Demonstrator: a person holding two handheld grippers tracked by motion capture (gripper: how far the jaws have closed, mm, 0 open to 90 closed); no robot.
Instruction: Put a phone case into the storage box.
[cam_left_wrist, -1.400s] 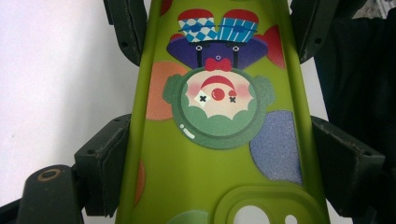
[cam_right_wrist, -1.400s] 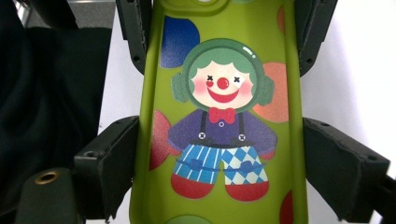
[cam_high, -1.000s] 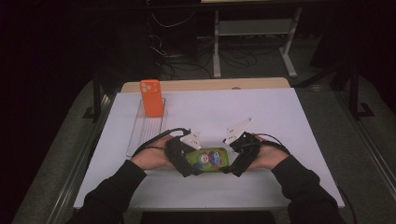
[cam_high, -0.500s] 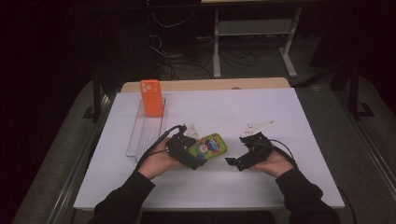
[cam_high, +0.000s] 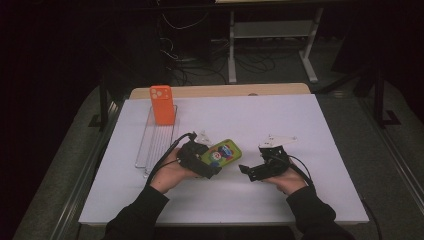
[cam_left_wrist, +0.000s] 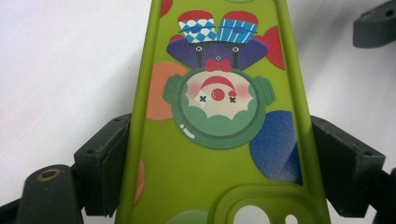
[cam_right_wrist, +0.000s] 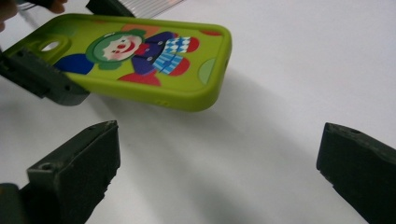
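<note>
**Green clown case gripped by the left tool, right tool released**

While the left tool (cam_high: 212, 162) is clenched on the long edges of the green phone case (cam_high: 223, 152), the right tool (cam_high: 250, 171) is held wide and empty just beside it. Clown artwork is revealed close up in the left gripper view. Since a second ago, the right tool has been drawn off the case. Farther out on the white desk (cam_high: 300, 120), an orange phone (cam_high: 162, 104) is propped in a clear rack (cam_high: 150, 145); cables are seen in the dark room behind.

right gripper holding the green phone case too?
No: in the right gripper view the right gripper has its jaws wide apart over bare table, while the green phone case sits clamped in the left gripper.
</note>
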